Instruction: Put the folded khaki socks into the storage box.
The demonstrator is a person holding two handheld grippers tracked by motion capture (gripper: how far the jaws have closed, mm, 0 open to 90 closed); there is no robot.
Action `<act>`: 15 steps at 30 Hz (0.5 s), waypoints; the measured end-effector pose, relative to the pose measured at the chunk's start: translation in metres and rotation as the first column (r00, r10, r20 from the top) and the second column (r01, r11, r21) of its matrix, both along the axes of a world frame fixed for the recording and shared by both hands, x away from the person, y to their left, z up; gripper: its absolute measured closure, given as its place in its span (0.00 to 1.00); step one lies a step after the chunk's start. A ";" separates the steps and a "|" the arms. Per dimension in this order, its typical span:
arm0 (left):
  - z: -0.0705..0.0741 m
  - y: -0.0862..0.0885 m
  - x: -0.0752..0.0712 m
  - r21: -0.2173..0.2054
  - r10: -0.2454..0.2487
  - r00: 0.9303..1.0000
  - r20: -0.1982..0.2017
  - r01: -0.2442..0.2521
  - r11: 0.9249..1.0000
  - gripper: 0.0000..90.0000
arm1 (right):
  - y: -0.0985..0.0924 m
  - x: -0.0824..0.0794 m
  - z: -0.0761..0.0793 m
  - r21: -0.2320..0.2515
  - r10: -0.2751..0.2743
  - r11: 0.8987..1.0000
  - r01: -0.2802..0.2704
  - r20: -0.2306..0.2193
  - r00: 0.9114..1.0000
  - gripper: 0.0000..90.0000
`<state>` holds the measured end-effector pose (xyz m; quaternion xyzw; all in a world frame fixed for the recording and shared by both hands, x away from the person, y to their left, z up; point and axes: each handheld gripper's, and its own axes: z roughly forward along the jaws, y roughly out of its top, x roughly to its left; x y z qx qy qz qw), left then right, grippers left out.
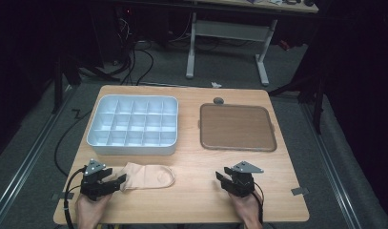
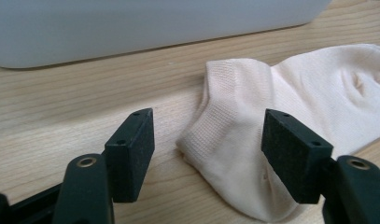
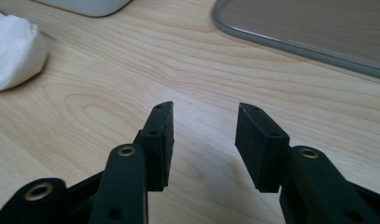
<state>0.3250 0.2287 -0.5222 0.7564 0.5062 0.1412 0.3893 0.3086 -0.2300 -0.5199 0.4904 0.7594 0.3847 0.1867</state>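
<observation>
Left gripper view: sock (image 2: 271, 116) between parted jaws.

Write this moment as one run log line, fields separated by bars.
left tongs: open around sock cuff, not pressing | right tongs: open, nothing between | divided box: empty | brown tray: empty

Each hand-held gripper (image 1: 116, 182) — black, brass-riveted jaws — trails cable.

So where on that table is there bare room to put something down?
Bare wood lies between the sock and the right gripper, in front of the brown tray. It is crowded where the left gripper meets the sock, below the white divided box.
</observation>
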 end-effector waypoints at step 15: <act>-0.004 -0.011 0.002 0.021 -0.012 1.000 -0.011 0.012 1.000 0.41 | 0.040 0.000 0.005 0.008 0.108 0.994 -0.108 -0.001 0.994 0.66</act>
